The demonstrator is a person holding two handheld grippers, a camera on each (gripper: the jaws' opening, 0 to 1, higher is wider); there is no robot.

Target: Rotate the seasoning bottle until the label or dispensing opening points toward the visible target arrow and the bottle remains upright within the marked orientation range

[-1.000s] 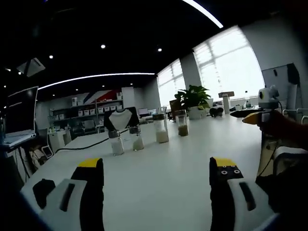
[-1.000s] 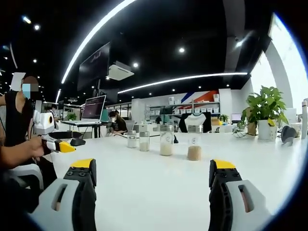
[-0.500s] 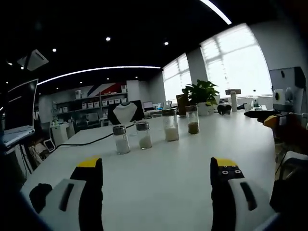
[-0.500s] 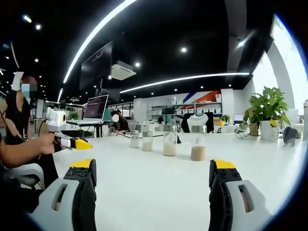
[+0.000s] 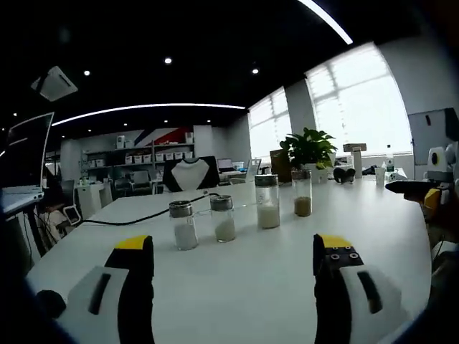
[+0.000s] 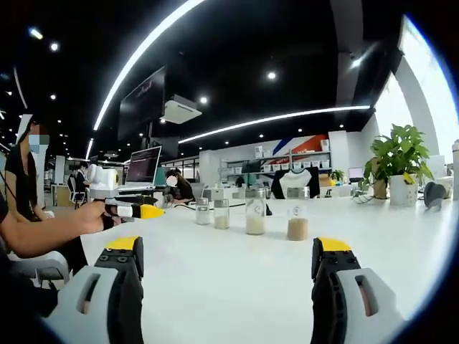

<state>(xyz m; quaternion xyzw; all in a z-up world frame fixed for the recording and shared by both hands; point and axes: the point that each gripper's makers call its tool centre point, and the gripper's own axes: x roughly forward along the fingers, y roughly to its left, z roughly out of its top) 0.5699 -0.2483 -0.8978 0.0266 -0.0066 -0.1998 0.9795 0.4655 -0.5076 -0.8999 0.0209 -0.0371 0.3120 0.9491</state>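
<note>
Standing upright in a row on the white tabletop [image 5: 244, 287], four seasoning bottles wait beyond both hand-held grippers.

In the left gripper view, the left hand-held gripper [image 5: 233, 251] has its jaws spread wide apart with nothing between them; the bottles run from a short bottle with white grains [image 5: 183, 225], a second like it [image 5: 223, 218], a taller white-filled bottle [image 5: 267, 201], to a brown-filled bottle [image 5: 302, 193] near a potted plant [image 5: 310, 149]. In the right gripper view, the right hand-held gripper [image 6: 228, 252] is likewise spread and empty, well short of the bottles, and a person's hand [image 6: 93, 215] holds the other gripper at left.
</note>
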